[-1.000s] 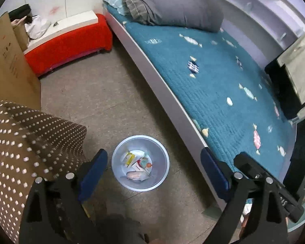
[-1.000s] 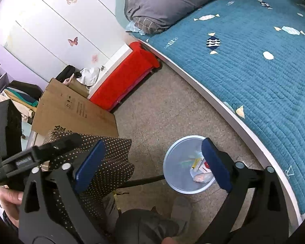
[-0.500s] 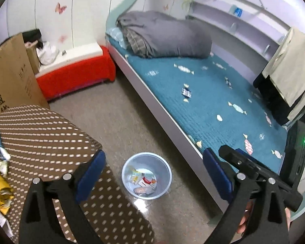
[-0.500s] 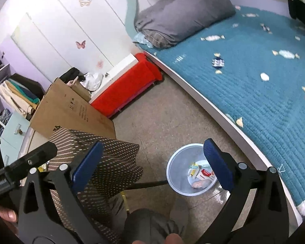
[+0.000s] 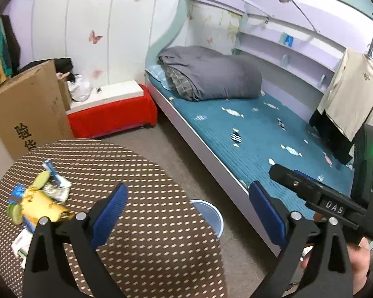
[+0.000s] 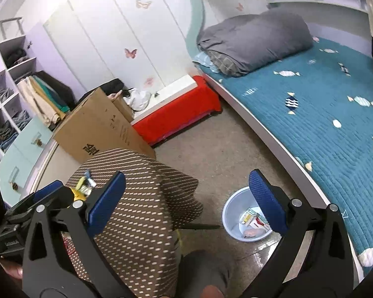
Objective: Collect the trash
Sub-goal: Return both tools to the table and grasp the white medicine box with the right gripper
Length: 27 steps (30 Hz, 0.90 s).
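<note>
Wrappers lie in a small heap on the round brown counter with the pale dotted cloth (image 5: pixel 141 223), off to the left of the left tool (image 5: pixel 186 213) and a little ahead of its left finger. The heap is a crumpled yellow foil packet (image 5: pixel 41 207) with pale green discs on it, a white-and-blue wrapper (image 5: pixel 54 175) touching its far side, and a white slip nearer the counter's edge. The left tool hangs over the counter with its blue-padded jaws spread wide and nothing between them. The right tool (image 6: pixel 189 198) is just as wide open and just as empty; it is held to the right of the left one, and in its view the translucent pale blue plastic bin (image 6: pixel 230 213) on the floor sits just inside its right finger, with a few scraps already in the bottom.

All of this trash looks feather-light, thin and crinkly. I'd judge it will crush flat, not resist, and foil may slide between smooth pads. The yellow packet's bunched middle seems the surest place to pinch, across its narrow width; the flat slip would likely need catching by a lifted corner. The bin stands below the counter's right rim, between it and the teal quilted bed (image 5: pixel 261 134).
</note>
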Each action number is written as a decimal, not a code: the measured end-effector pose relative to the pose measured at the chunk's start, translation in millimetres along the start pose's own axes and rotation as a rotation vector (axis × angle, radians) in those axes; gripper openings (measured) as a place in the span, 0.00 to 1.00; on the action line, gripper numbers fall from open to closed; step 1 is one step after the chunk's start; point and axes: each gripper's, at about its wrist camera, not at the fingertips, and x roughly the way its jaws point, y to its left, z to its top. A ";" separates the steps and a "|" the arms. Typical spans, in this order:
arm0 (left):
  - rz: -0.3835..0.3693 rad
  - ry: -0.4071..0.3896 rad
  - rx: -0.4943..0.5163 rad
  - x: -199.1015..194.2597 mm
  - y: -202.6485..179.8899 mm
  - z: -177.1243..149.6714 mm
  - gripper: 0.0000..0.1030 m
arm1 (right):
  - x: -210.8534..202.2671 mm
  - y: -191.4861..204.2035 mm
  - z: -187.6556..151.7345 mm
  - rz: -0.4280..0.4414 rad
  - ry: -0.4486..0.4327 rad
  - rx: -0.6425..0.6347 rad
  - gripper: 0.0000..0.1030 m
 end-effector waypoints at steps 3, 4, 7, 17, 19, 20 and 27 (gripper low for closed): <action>0.019 -0.018 -0.022 -17.8 16.2 -5.8 0.93 | -2.6 23.7 -2.8 0.024 0.006 -0.044 0.94; 0.028 -0.027 -0.029 -24.1 22.2 -8.5 0.93 | -2.6 29.7 -3.8 0.031 0.010 -0.058 0.94; 0.054 -0.042 -0.054 -40.5 40.6 -17.3 0.93 | 1.0 57.0 -9.5 0.057 0.036 -0.120 0.94; 0.175 -0.056 -0.186 -77.9 118.1 -54.9 0.93 | 25.2 138.1 -40.2 0.160 0.121 -0.288 0.94; 0.200 -0.061 -0.212 -85.8 134.5 -66.0 0.93 | 27.8 148.8 -46.5 0.174 0.132 -0.308 0.94; 0.215 -0.061 -0.223 -89.0 141.8 -71.2 0.93 | 30.7 156.2 -50.5 0.184 0.142 -0.322 0.94; 0.317 -0.021 -0.326 -96.2 198.0 -123.5 0.93 | 49.8 185.0 -74.6 0.217 0.211 -0.375 0.94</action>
